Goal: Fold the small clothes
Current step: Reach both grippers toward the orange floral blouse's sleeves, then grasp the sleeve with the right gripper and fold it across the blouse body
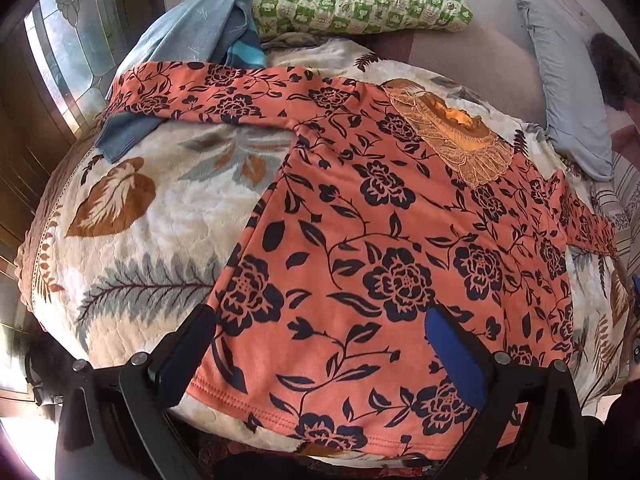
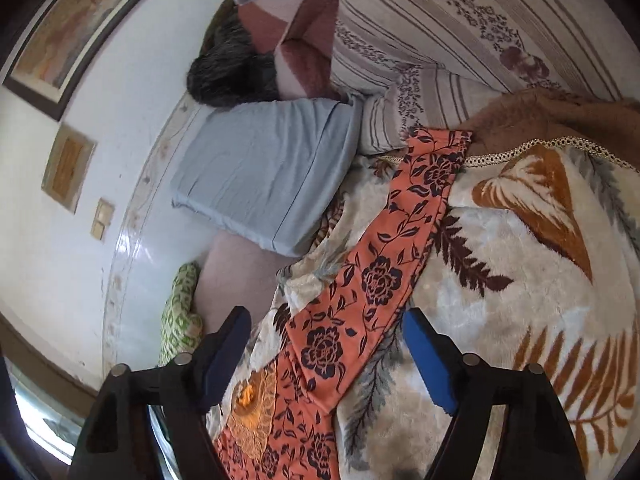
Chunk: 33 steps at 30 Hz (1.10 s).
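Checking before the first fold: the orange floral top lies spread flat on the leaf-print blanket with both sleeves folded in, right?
Not quite. The orange floral top lies flat on the leaf-print blanket, but its sleeves are stretched out, as both wrist views show.

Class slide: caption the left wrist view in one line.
Open left claw above the hem of an orange floral top spread flat on a leaf-print blanket.

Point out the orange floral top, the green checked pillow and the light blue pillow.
orange floral top (image 1: 380,248), left wrist view, middle of the body panel.
green checked pillow (image 1: 360,0), left wrist view, centre of its face.
light blue pillow (image 2: 264,168), right wrist view, middle of its case.
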{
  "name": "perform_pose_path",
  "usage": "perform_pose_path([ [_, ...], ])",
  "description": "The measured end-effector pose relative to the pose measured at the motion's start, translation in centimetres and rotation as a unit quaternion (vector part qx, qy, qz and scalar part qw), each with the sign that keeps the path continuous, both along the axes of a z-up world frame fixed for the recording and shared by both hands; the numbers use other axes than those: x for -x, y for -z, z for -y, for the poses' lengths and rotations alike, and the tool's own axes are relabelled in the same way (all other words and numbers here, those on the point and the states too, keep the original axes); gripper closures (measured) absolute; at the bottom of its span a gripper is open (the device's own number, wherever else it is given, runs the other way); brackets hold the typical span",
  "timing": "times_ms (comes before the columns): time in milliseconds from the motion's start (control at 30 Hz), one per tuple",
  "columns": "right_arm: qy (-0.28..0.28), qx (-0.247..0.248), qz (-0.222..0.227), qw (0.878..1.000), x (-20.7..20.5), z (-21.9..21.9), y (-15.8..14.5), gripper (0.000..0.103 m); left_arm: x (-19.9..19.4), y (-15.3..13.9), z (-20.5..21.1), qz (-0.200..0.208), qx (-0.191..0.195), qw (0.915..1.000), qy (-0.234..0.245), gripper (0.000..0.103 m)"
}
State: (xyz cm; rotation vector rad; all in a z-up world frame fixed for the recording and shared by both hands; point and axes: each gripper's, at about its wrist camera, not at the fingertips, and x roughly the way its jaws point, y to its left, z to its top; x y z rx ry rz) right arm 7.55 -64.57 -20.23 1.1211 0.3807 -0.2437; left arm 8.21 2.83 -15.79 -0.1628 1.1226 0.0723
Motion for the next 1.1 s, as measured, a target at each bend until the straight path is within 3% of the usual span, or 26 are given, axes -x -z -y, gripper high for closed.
perform_pose_path([
  [67,0.010,-0.035,0.013,0.999,-1.9,2.2,1.9,0.040,-1.2,0.0,0.5,0.002,-0.008,1.0000,0.003,0.000],
  [133,0.024,-0.046,0.008,0.999,-3.7,3.9,3.6,0.057,-2.1,0.2,1.1,0.004,-0.024,0.9997,0.004,0.000],
  [167,0.031,-0.050,0.000,0.998,-4.5,4.8,4.5,0.061,-2.3,0.6,1.6,0.006,-0.031,0.9995,0.005,0.000],
  [300,0.058,-0.070,-0.059,0.994,-8.0,8.1,7.7,0.062,-3.7,1.2,3.0,0.013,-0.060,0.9981,0.009,0.000],
  [433,0.068,-0.072,-0.090,0.991,-10.5,10.9,9.6,0.062,-5.5,1.8,4.7,0.014,-0.059,0.9981,0.012,0.000],
  [500,0.075,-0.081,-0.118,0.987,-11.2,11.8,10.7,0.054,-6.4,2.0,5.8,0.010,-0.057,0.9982,0.016,0.000],
  [600,0.081,-0.064,-0.097,0.990,-11.7,12.4,11.3,0.053,-7.0,2.0,7.5,0.014,-0.059,0.9978,0.028,0.000],
  [667,0.078,-0.045,-0.094,0.991,-12.1,12.4,11.2,0.061,-7.1,1.8,8.3,0.015,-0.066,0.9970,0.038,0.000],
  [700,0.073,-0.037,-0.097,0.992,-12.4,12.3,11.1,0.084,-7.1,1.6,8.5,0.016,-0.068,0.9967,0.042,0.000],
  [733,0.071,-0.029,-0.103,0.992,-12.7,12.0,10.9,0.096,-7.0,1.5,8.6,0.016,-0.068,0.9965,0.046,0.000],
  [800,0.076,-0.018,-0.095,0.992,-12.8,11.2,9.8,0.096,-6.7,1.3,8.2,0.020,-0.067,0.9965,0.045,0.000],
  [900,0.052,0.001,-0.035,0.998,-13.7,8.5,5.3,0.098,-6.1,1.0,6.7,0.025,-0.052,0.9979,0.029,0.000],
  [1000,-0.017,0.037,0.033,0.999,-15.5,3.2,-0.6,0.098,-5.1,0.5,4.9,0.034,-0.038,0.9986,0.015,0.000],
  [1100,-0.110,0.043,0.094,0.989,-17.9,-4.7,-5.3,0.098,-3.8,-0.3,3.0,0.053,-0.041,0.9977,0.006,0.000],
])
